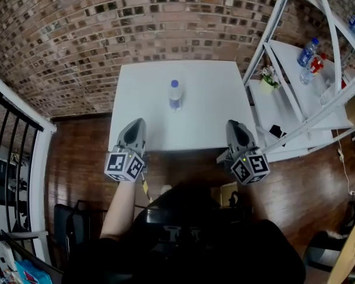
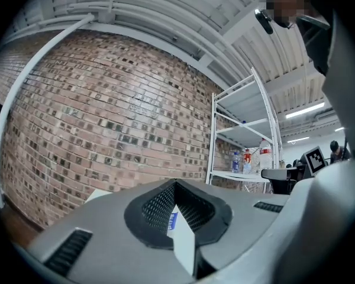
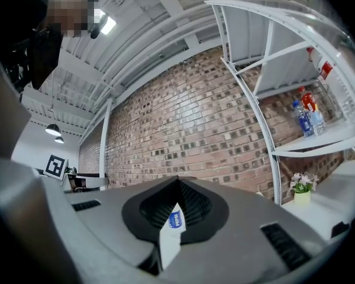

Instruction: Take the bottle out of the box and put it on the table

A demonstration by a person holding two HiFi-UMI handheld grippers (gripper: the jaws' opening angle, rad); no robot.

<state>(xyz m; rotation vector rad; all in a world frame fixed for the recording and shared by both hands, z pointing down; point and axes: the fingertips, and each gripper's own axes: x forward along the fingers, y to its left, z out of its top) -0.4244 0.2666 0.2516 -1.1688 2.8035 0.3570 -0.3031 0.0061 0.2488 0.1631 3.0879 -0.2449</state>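
A clear water bottle (image 1: 175, 94) with a blue label and white cap stands upright in the middle of the white table (image 1: 142, 93). My left gripper (image 1: 135, 126) hovers over the table's near edge at the left, and my right gripper (image 1: 235, 128) does the same at the right. Both are shut with nothing between their jaws, and both stay short of the bottle. Through the small gap behind the left gripper's (image 2: 176, 185) closed tips I see a strip of the bottle's label (image 2: 173, 220). The right gripper (image 3: 177, 182) view shows the label (image 3: 176, 219) the same way.
A white shelf rack (image 1: 296, 93) stands right of the table, holding bottles (image 1: 307, 53) and a small flower pot (image 1: 268, 78). A brick wall runs behind the table. A black railing (image 1: 12, 158) is at the left, over a wooden floor.
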